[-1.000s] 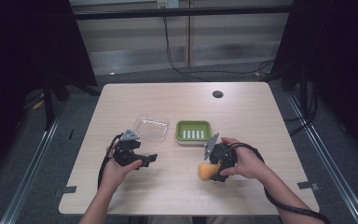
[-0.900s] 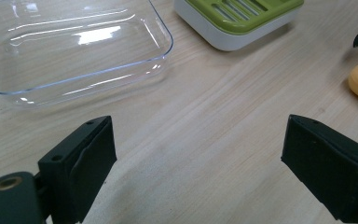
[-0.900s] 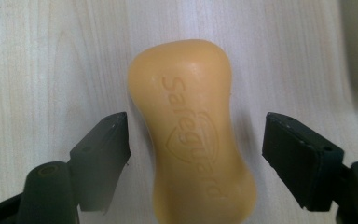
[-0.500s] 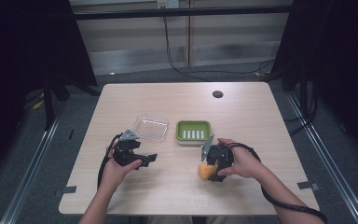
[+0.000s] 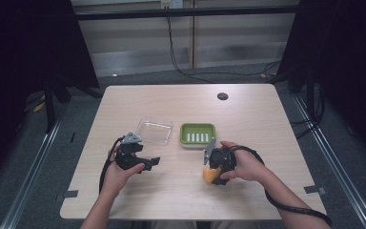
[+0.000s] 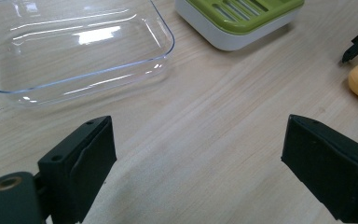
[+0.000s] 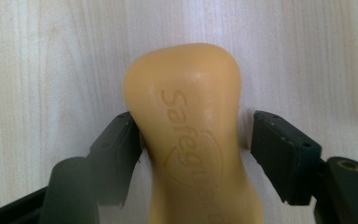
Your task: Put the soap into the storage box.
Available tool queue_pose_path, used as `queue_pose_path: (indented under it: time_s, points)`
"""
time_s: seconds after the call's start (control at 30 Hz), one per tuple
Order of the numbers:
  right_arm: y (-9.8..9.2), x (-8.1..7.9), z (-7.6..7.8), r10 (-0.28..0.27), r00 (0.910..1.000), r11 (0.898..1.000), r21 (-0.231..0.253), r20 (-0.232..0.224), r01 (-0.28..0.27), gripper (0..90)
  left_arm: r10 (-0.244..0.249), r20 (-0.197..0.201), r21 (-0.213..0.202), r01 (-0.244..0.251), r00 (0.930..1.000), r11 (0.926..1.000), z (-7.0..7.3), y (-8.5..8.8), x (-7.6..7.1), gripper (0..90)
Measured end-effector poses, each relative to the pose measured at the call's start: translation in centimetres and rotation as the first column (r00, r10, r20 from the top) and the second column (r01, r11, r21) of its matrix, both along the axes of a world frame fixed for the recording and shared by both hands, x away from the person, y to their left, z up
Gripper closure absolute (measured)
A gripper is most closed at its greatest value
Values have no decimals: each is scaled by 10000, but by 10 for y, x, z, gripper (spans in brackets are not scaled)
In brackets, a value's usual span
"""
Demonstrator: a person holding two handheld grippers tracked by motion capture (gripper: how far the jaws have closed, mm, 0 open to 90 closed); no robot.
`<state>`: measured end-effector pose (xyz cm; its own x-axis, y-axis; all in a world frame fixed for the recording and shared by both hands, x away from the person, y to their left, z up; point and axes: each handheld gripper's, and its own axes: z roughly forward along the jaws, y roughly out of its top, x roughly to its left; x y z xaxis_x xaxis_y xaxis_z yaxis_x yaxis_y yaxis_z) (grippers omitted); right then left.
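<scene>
Right gripper (image 5: pixel 211 174) at near right of table (image 5: pixel 267 124), jaws around orange soap bar (image 7: pixel 191 140): left jaw touches it, right jaw shows a slight gap, firm grip cannot tell. Left gripper (image 5: pixel 151 162) near left, jaws wide apart, nothing between. Farther back: clear plastic lid (image 5: pixel 154 130), green soap dish (image 5: pixel 198 134) just right of it.

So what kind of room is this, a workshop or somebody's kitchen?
Probably a lab recording setup, not a kitchen: one bare wooden table ringed by dark screens, hanging cables, and a person's hand-held left gripper.
</scene>
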<state>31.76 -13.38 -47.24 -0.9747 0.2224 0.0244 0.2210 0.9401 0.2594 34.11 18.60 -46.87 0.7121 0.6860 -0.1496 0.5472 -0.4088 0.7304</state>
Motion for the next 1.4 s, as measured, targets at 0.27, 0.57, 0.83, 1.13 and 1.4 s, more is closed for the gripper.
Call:
queue_pose_path:
  time_s: [0.27, 0.57, 0.83, 1.13, 1.4]
  points:
    - [3, 1, 0, -102, 9999, 9998, -147, -95, 101, 374, -34, -34, -4, 34, 10000, 10000, 1, 1, 0, 95]
    - [4, 2, 2, 166, 9998, 9997, -179, -68, -168, 460, -9, 12, 37, 9, 10000, 10000, 1, 1, 0, 95]
    - [4, 3, 3, -21, 9996, 9999, -169, -264, 17, 469, 28, 41, -77, -28, 10000, 10000, 0, 1, 0, 95]
    - [3, 4, 3, -224, 9990, 9996, -191, -378, 217, 477, 28, 73, -46, -28, 10000, 10000, 1, 1, 0, 95]
    - [3, 3, 6, -439, 9979, 9984, -388, -473, 421, 480, -76, 5, 140, 76, 10000, 9999, 2, 1, 0, 95]
